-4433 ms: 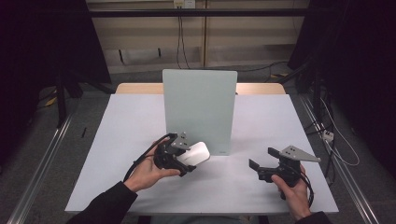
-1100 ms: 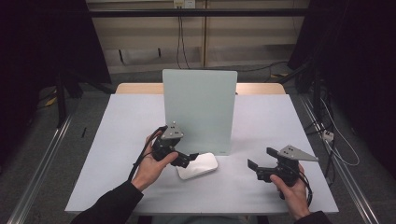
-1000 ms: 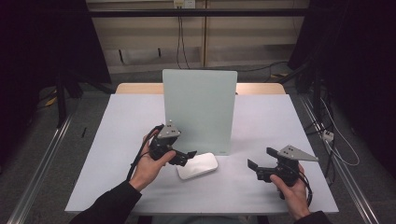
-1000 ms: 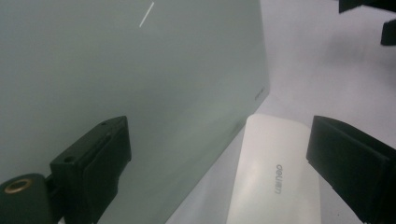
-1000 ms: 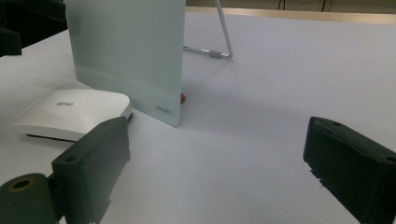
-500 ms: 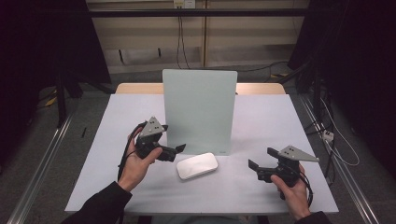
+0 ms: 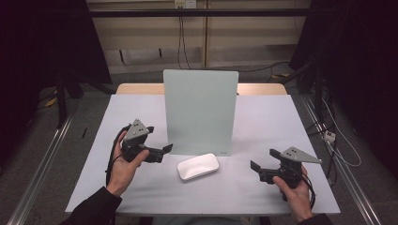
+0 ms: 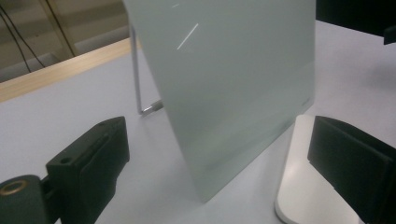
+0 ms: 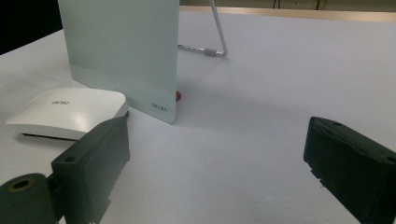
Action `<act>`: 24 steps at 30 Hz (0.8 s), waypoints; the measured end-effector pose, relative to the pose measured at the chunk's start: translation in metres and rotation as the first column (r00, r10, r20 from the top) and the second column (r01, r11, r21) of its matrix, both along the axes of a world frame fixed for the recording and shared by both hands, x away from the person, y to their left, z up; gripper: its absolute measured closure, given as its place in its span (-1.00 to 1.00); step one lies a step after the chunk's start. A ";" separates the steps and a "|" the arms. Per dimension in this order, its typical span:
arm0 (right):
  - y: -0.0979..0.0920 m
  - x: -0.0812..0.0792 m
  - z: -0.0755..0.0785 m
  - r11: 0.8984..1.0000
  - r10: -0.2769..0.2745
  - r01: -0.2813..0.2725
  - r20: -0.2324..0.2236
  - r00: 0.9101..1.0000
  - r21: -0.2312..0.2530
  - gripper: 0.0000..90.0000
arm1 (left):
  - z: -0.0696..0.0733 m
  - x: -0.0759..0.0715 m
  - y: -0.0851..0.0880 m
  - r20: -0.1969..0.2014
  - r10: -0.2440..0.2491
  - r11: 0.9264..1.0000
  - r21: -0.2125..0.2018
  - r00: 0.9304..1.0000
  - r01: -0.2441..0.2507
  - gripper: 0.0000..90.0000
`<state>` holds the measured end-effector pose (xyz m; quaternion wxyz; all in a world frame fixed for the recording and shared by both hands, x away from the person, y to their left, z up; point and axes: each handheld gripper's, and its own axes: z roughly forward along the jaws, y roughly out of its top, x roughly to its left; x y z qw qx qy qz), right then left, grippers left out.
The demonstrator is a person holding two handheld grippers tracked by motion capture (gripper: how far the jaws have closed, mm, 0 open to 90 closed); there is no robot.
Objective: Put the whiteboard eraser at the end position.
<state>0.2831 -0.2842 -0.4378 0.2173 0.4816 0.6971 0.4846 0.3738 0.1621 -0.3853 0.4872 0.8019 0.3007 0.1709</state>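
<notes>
A flat white rounded device [image 7: 197,166] lies on the table just in front of an upright pale green glass board [image 7: 201,112]. My left gripper [image 7: 162,152] hovers a short way left of the device, open and holding nothing. In the left gripper view its jaws stand wide around the board's near corner [image 8: 224,84], with the device [image 8: 303,196] by the right jaw. My right gripper [image 7: 259,171] is open at the front right, apart from the device. In the right gripper view the device [image 9: 70,112] and the board [image 9: 121,51] lie ahead to the left.
The board leans on a thin wire stand [image 9: 217,28] behind it, with a small red foot [image 9: 178,96] at its lower corner. The white table [image 7: 281,122] has a wooden strip along its far edge. Cables trail on the floor to the right.
The left gripper, earlier shut on the white device, has let it go on the table and drawn back to the left, open. The right gripper has stayed where it was.
</notes>
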 end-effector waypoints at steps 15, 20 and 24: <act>-0.001 -0.001 0.000 1.000 -0.004 0.004 -0.002 1.000 0.000 -0.85 | -0.011 -0.013 0.022 -0.030 0.061 0.998 0.004 0.998 -0.061 -0.88; -0.001 -0.001 0.000 1.000 -0.005 0.005 -0.002 1.000 -0.004 -0.85 | -0.013 -0.018 0.028 -0.026 0.064 0.998 0.016 0.998 -0.064 -0.88; -0.001 -0.002 0.000 1.000 -0.008 0.008 -0.005 1.000 -0.003 -0.85 | -0.018 -0.021 0.031 -0.027 0.067 0.997 0.030 0.997 -0.066 -0.88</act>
